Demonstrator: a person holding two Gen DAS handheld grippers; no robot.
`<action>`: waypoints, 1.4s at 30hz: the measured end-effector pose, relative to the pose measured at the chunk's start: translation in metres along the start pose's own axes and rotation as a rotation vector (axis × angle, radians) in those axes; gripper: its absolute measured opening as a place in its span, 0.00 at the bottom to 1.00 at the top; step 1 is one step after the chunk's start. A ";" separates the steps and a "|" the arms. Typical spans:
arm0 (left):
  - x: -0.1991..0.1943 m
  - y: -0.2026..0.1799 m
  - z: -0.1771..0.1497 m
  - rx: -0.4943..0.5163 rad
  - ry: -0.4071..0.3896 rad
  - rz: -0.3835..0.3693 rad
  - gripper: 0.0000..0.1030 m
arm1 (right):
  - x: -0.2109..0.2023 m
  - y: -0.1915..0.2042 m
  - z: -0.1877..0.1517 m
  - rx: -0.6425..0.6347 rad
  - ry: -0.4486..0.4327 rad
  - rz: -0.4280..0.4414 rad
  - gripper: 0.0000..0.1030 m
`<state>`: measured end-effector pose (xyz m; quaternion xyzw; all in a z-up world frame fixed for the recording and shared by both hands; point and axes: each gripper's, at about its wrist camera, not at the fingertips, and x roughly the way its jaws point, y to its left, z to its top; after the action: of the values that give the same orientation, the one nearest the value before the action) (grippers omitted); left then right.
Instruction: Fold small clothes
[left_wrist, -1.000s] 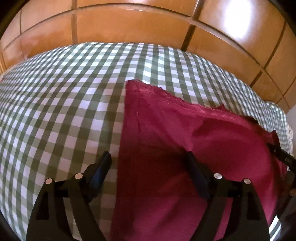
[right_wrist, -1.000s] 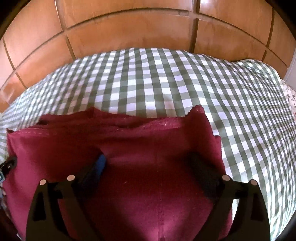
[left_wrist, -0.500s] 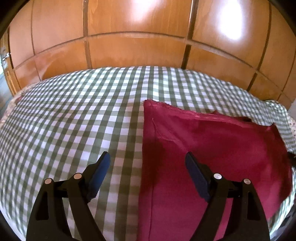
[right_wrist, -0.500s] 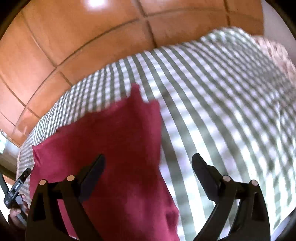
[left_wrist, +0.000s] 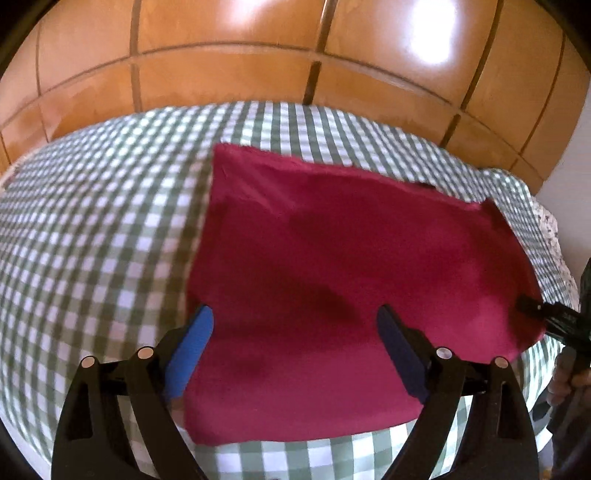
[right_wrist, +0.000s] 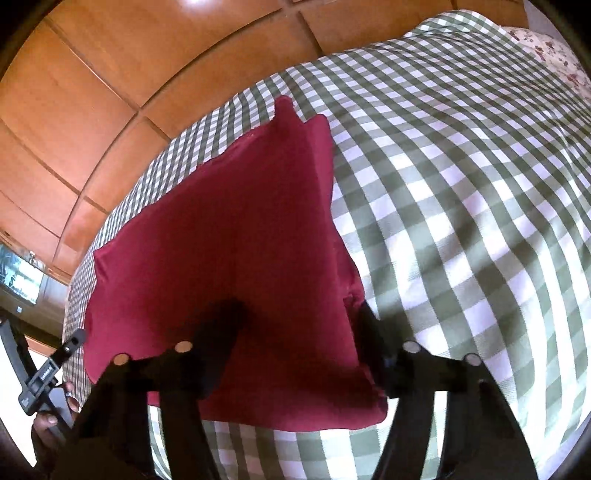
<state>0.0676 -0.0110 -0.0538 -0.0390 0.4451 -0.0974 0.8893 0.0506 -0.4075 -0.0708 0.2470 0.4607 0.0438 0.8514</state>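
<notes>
A dark red garment lies folded into a flat rectangle on the green-and-white checked cloth. My left gripper is open and empty, held above the garment's near left part. In the right wrist view the garment lies left of centre. My right gripper is open and low over the garment's near right edge, with one finger on each side of that edge. The right gripper's tip also shows at the garment's right edge in the left wrist view.
Orange-brown wooden panels rise behind the checked surface. A floral fabric lies at the far right corner. The left gripper's handle and the person's hand show at the left of the right wrist view.
Both grippers have drawn back from the garment and it now lies whole in view. The right gripper has swung to the garment's right edge and come down close to it.
</notes>
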 end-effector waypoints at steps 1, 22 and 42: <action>0.002 0.000 0.000 0.002 0.004 0.004 0.86 | 0.001 0.002 0.000 -0.002 0.002 0.003 0.52; -0.013 0.026 0.005 -0.104 0.006 -0.246 0.69 | -0.016 0.134 0.016 -0.258 -0.003 0.160 0.23; 0.015 0.040 0.044 -0.333 0.112 -0.645 0.84 | 0.055 0.262 -0.075 -0.733 0.083 0.097 0.23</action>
<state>0.1166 0.0238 -0.0455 -0.3159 0.4675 -0.3009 0.7688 0.0616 -0.1334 -0.0266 -0.0547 0.4364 0.2562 0.8608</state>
